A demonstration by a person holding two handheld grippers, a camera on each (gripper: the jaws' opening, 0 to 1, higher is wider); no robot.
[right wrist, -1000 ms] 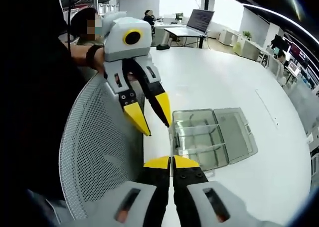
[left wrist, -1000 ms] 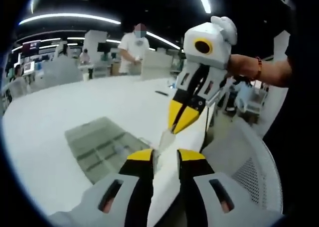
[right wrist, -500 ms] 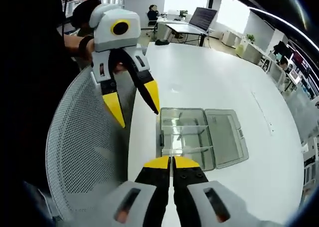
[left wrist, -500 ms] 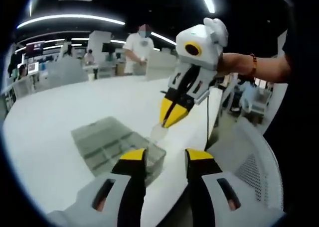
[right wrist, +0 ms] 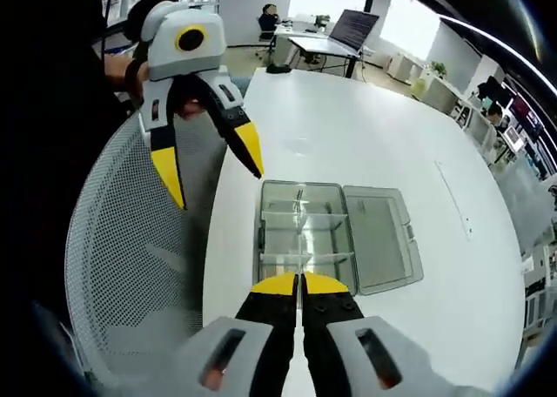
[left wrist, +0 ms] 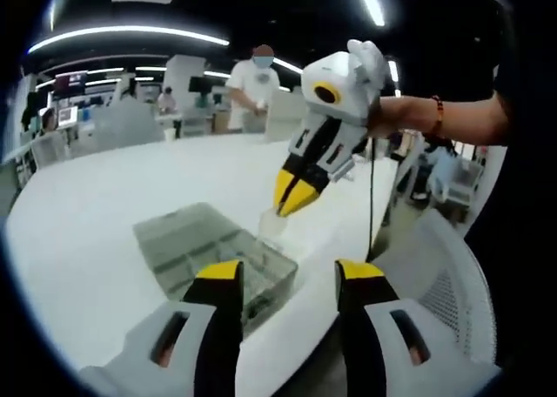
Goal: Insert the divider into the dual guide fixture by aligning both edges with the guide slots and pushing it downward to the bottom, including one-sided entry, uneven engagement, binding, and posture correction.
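Left gripper view: the left tongs (left wrist: 283,279) are spread wide with nothing in them. Across from them the right tongs (left wrist: 292,198) pinch the clear divider (left wrist: 271,225) above the fixture (left wrist: 209,253), which sits near the surface (left wrist: 78,240) edge.

Right gripper view: the right tongs (right wrist: 300,282) are clamped on the divider, edge-on over the box. If it tilts, one edge probably catches first and binds.

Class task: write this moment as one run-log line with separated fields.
right hand-held gripper: shut on divider | left hand-held gripper: open | box: lid open on table | divider: above box, not seated
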